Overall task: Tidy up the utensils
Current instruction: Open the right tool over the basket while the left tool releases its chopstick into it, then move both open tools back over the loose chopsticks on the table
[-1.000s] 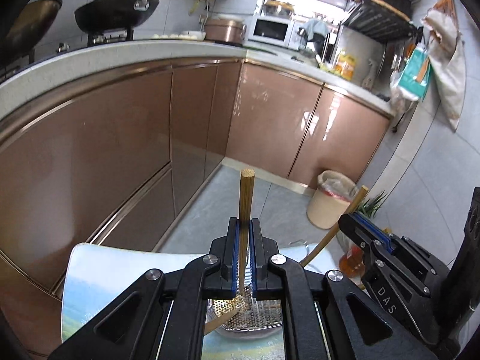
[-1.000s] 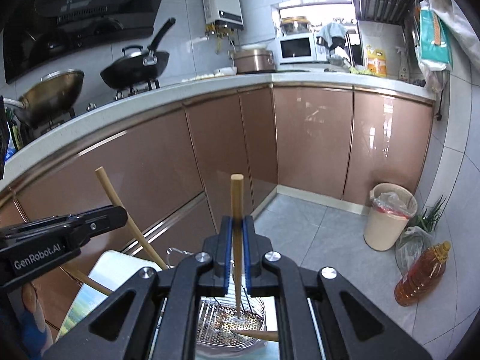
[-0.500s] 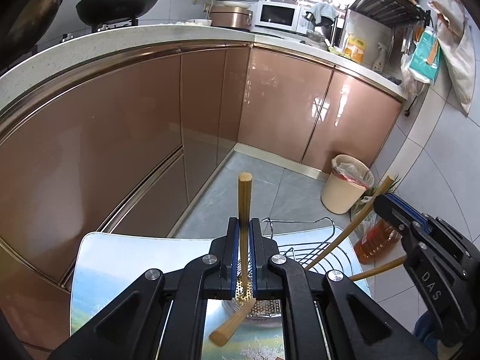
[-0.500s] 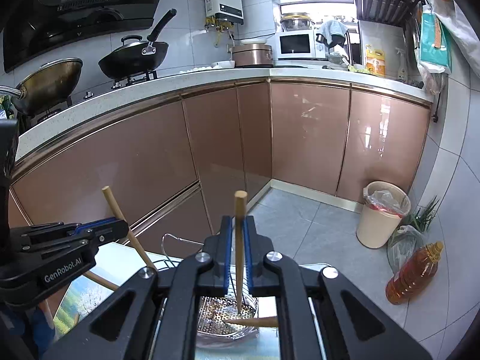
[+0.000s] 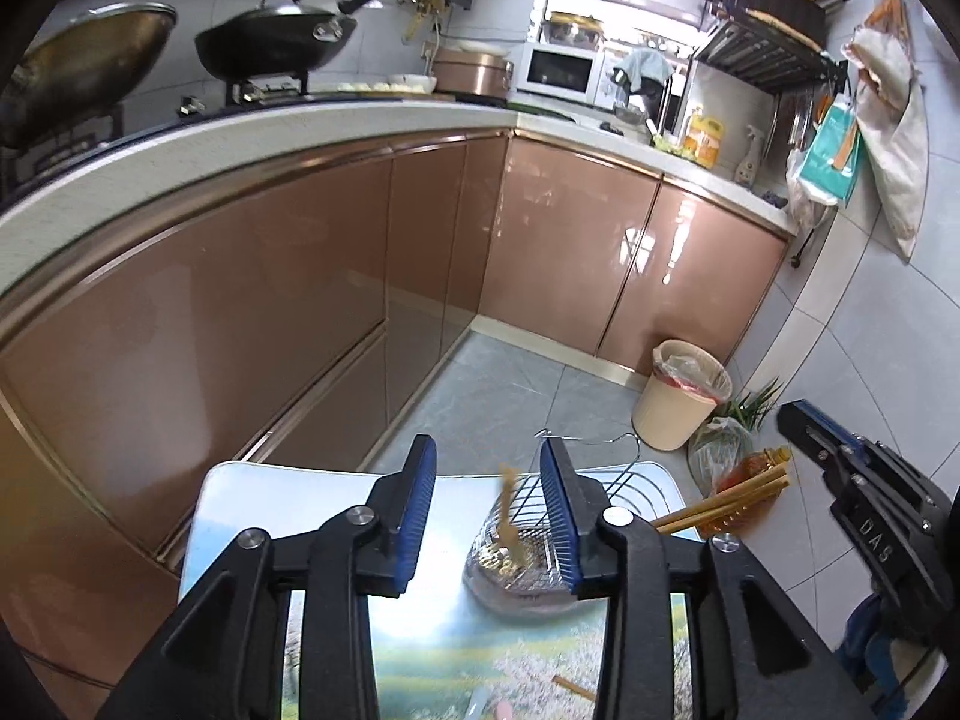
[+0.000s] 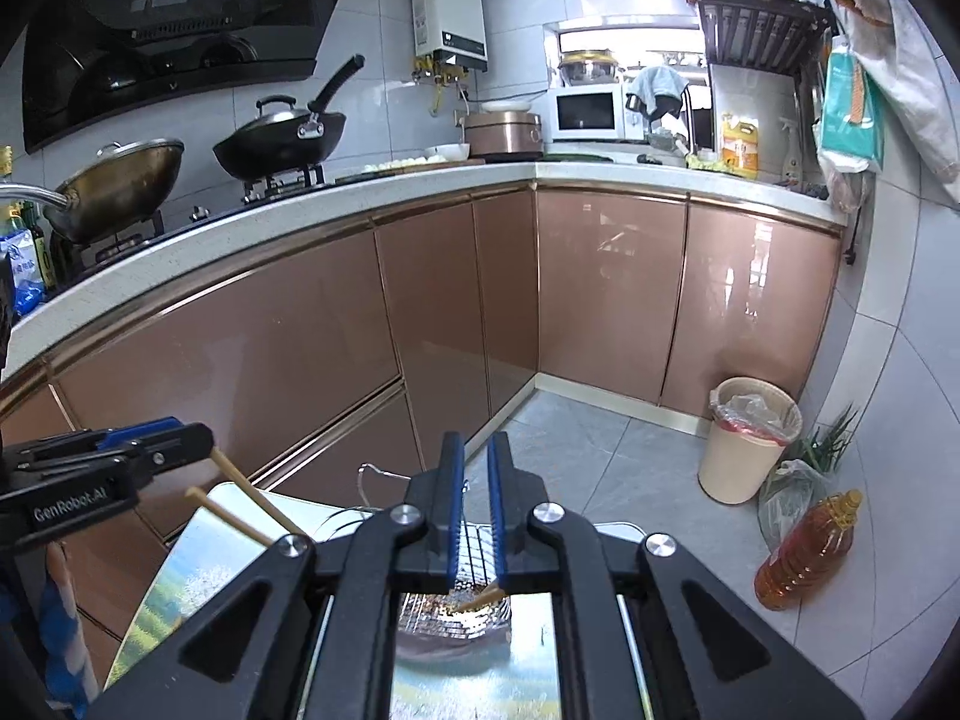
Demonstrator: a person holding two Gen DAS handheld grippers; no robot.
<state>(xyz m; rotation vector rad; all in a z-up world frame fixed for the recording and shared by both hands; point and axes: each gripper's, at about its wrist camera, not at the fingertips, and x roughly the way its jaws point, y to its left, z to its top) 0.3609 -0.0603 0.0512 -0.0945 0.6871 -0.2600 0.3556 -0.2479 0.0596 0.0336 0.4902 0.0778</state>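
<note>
A wire-and-mesh metal basket [image 5: 522, 564] stands on a small table with a landscape print [image 5: 270, 510]. My left gripper [image 5: 487, 498] hangs over it and its jaws are opening. A blurred wooden chopstick [image 5: 510, 510] leans loose between them, its lower end in the basket. Two more chopsticks [image 5: 720, 504] stick out of the basket to the right, under my right gripper [image 5: 798, 420]. In the right wrist view my right gripper [image 6: 475, 480] is almost shut, with nothing in the slim gap. A chopstick end [image 6: 480, 597] lies in the basket [image 6: 456, 618] below its pads.
Brown cabinet doors [image 5: 300, 330] run close behind the table. A beige bin [image 6: 750, 438], a bag of greens [image 6: 798, 480] and an oil bottle [image 6: 804, 552] stand on the tiled floor at the right. Another chopstick [image 5: 573, 687] lies on the table's near part.
The left jaws have sprung apart and let go of their upright chopstick, which now tips into the basket. The chopstick between the right fingers is gone. Both grippers have drawn up and back.
</note>
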